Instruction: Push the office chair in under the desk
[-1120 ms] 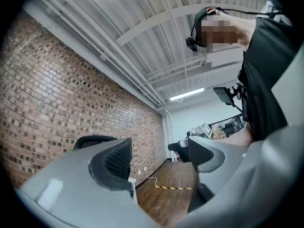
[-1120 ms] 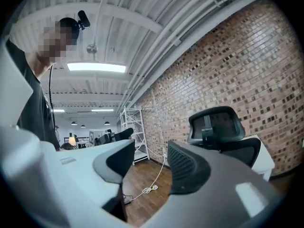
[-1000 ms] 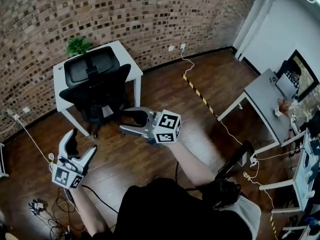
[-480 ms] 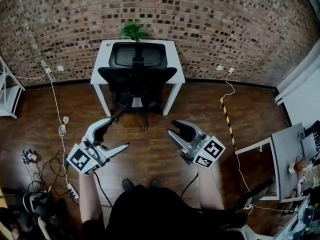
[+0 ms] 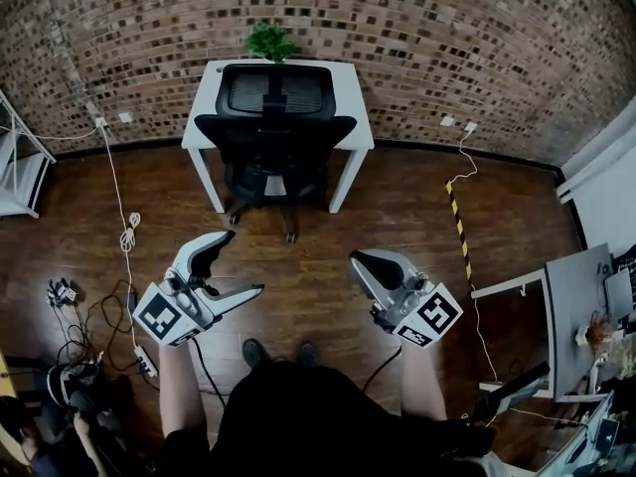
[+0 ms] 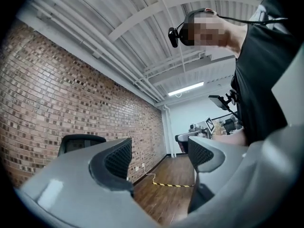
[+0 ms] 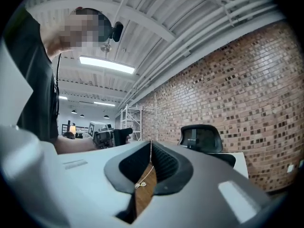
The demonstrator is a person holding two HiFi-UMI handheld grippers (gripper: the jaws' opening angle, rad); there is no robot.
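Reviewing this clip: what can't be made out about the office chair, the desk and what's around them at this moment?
- Head view: how far the seat reaches under the desk; the backrest of the office chair covers it.
- Head view: the pot of the plant, hidden behind the desk.
- Left gripper view: most of the office chair, hidden behind the left gripper; only the backrest top shows.

Brick wall [image 5: 417,28], dark wooden floor [image 5: 417,207]
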